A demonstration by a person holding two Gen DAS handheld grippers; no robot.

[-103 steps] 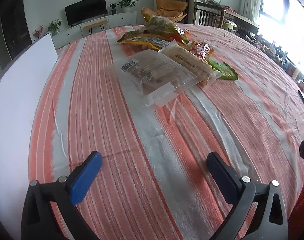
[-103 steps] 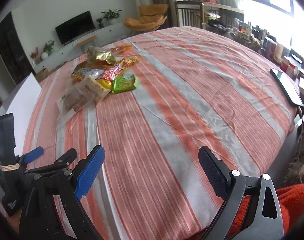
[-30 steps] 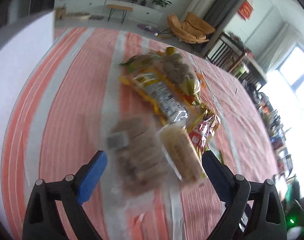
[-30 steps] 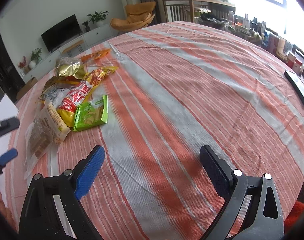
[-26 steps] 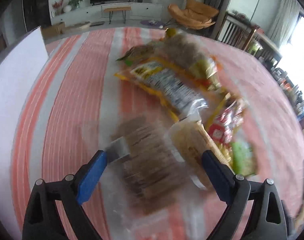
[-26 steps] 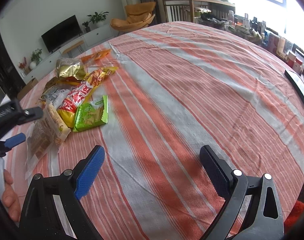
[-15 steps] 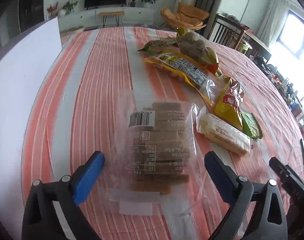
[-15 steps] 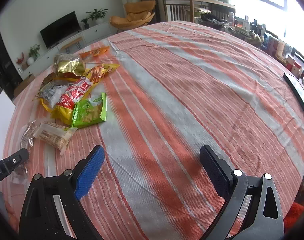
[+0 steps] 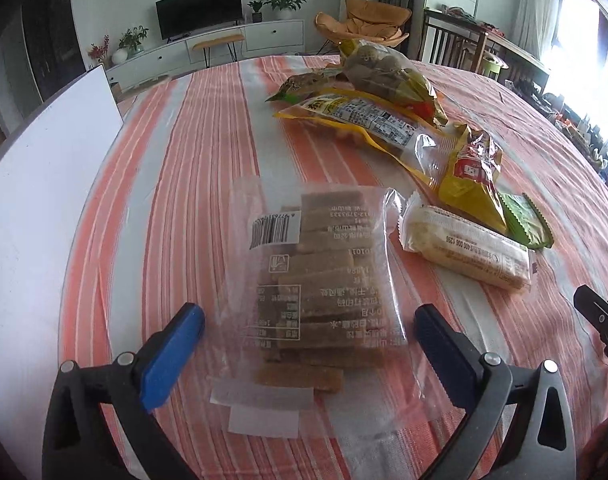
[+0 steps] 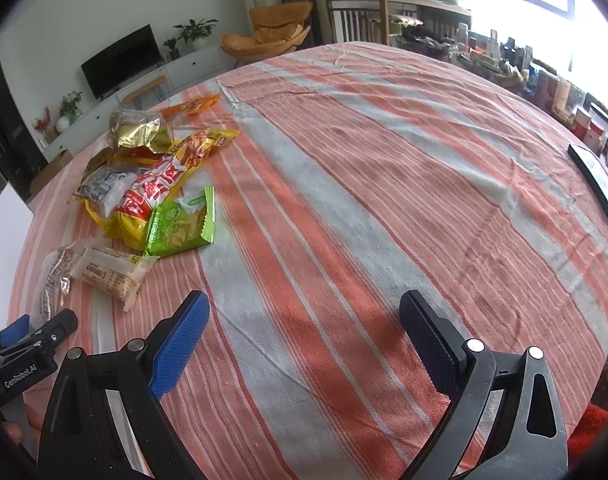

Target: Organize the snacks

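The clear plastic bag of brown rectangular bars (image 9: 320,280) lies flat on the orange-and-grey striped tabletop (image 9: 192,152), its near end between the spread fingers of the left hand-held gripper (image 9: 308,344), which is wide open and holds nothing. Just beside the bag on its right lies a white-wrapped pale roll (image 9: 464,248), apparently touching or nearly touching the bag's edge; beyond it come a green sachet (image 9: 524,224), a yellow-and-red crinkled packet (image 9: 472,176), a long yellow packet with a clear window (image 9: 368,120) and a gold-green foil bag (image 9: 388,72), piled loosely against one another. The right hand-held gripper (image 10: 304,332) is also open and empty, over bare cloth well apart from the pile. My judgement is that the bag is the next pick, and the risks are plain: the thin slack film may be pinched alone and slip or tear, a flat-lying bag may slide away as the fingers close, and the tablecloth may bunch up with it.
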